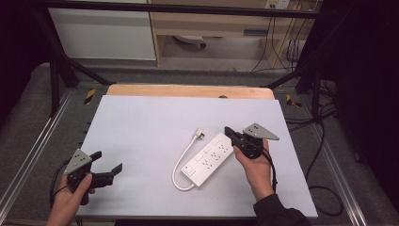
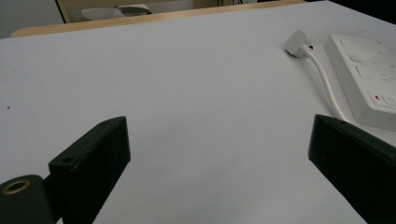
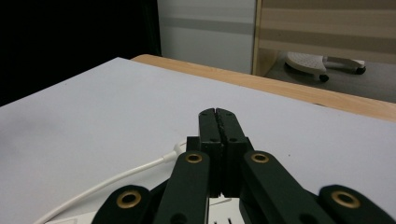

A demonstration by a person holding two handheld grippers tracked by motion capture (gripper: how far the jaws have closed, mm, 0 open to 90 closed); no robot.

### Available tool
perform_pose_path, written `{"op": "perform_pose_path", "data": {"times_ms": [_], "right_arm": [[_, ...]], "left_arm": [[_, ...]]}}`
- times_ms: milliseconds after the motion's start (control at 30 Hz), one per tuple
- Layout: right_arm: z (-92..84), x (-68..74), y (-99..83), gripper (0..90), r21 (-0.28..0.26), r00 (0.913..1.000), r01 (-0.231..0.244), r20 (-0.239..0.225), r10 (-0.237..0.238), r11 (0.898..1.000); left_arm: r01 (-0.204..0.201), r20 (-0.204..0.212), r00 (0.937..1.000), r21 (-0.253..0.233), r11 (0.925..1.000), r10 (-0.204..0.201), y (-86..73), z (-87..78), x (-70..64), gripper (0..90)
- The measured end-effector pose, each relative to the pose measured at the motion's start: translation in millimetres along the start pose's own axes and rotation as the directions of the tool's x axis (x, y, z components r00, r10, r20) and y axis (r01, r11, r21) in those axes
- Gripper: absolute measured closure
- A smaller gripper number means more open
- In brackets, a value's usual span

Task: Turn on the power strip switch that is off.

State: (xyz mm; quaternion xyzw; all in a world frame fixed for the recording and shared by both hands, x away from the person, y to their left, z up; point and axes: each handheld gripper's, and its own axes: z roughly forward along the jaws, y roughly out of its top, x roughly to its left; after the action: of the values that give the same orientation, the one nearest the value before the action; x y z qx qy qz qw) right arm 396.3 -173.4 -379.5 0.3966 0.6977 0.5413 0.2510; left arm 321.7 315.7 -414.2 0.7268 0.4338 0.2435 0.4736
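**Power strip on the table, two claws, no instructions yet**

So the only real thing to work with is a white power strip [image 1: 209,161], lying diagonally on the table [image 1: 141,122], right of the middle and closer to the front edge than the back. Its white cord [image 1: 181,162] loops off the low end, curls toward the front edge, then runs up to a small white plug [image 1: 200,133] lying flat beside the strip.

My guess on handling: hard plastic body, rigid, light enough for one claw but smooth, so it could slide or pivot if I pinch it off-centre. I'd grab across the narrow width near the middle, not on the switch end. The cord is floppy and will drag behind, and the plug might swing.

The right gripper [image 1: 229,131] sits at the strip's upper end, near the right edge of the table. In the right gripper view its jaws are pressed flat together with nothing between them. I can't tell if it touches the strip or just hangs over it.

The left gripper [image 1: 107,161] is well apart, near the front left corner, jaws spread wide and empty over bare table.
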Motion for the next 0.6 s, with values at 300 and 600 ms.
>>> {"op": "perform_pose_path", "data": {"times_ms": [300,600], "right_arm": [[9.2,6.5,-1.8,90.0,0.044,0.9996,0.001,-0.027,0.000,0.999],[18.3,12.3,-4.5,90.0,0.066,0.9990,0.013,-0.045,-0.010,0.998]], "left_arm": [[0.002,0.003,1.0000,0.001,1.0000,-0.002,-0.2,0.3,0.0,5.5],[0.001,0.001,1.0000,0.003,1.0000,-0.001,-0.4,0.4,0.1,5.5]]}}
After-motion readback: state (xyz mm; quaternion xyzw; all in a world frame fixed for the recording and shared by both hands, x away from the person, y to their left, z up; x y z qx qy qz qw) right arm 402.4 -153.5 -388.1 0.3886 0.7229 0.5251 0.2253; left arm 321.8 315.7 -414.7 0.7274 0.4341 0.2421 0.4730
